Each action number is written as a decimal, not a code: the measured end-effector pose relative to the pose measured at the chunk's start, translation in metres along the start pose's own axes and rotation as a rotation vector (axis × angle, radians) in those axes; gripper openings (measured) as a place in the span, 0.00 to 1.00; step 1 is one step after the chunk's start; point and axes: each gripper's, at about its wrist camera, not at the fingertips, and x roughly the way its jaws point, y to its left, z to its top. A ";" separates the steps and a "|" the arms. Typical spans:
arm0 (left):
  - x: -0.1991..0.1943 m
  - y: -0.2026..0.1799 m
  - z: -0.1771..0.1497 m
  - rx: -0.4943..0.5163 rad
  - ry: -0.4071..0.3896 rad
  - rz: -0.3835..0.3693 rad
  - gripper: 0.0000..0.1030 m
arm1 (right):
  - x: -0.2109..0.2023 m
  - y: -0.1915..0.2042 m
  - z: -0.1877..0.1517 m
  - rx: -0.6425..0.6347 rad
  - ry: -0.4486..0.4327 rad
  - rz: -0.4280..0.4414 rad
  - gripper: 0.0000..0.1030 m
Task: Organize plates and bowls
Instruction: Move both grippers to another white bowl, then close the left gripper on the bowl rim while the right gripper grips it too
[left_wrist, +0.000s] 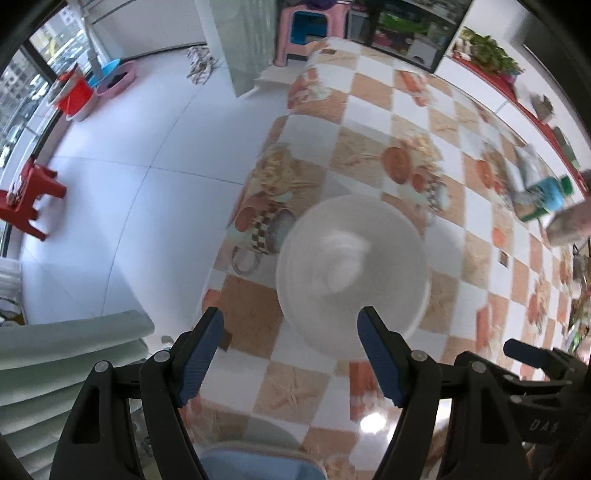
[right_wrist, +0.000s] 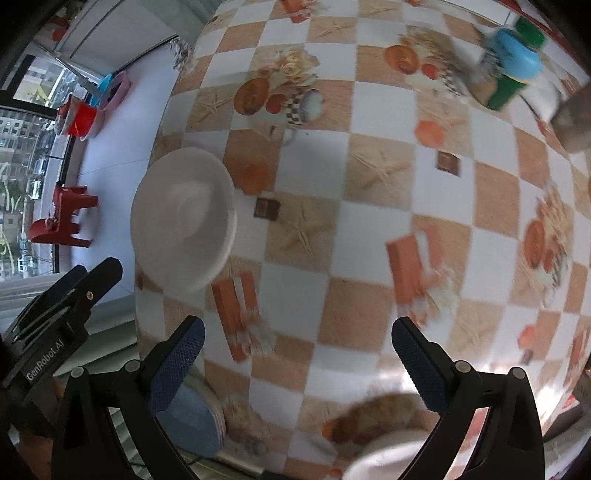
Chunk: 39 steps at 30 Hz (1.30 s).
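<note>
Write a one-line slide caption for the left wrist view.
Left gripper, fingers open, above a white bowl on the checkered tablecloth.

red stool (left_wrist: 27, 195), green bottle (right_wrist: 511, 79), checkered tablecloth (right_wrist: 373, 229)

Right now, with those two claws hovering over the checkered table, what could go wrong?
The white bowl sits close to the table edge above the tiled floor; a nudge from the open left gripper might push it off. The right-wrist view shows a blue plate also near the edge, just beside the open right gripper, so a careless sweep could knock it. Both views are blurred, so a grab could land off-target.
</note>
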 end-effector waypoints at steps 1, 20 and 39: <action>0.007 0.002 0.004 -0.009 0.004 0.006 0.76 | 0.006 0.002 0.005 0.001 0.002 0.000 0.99; 0.069 -0.008 0.034 0.075 0.034 0.086 0.75 | 0.069 0.037 0.044 -0.041 0.003 -0.015 0.88; 0.073 -0.071 -0.026 0.202 0.151 -0.018 0.24 | 0.077 0.026 0.017 -0.063 0.059 0.067 0.21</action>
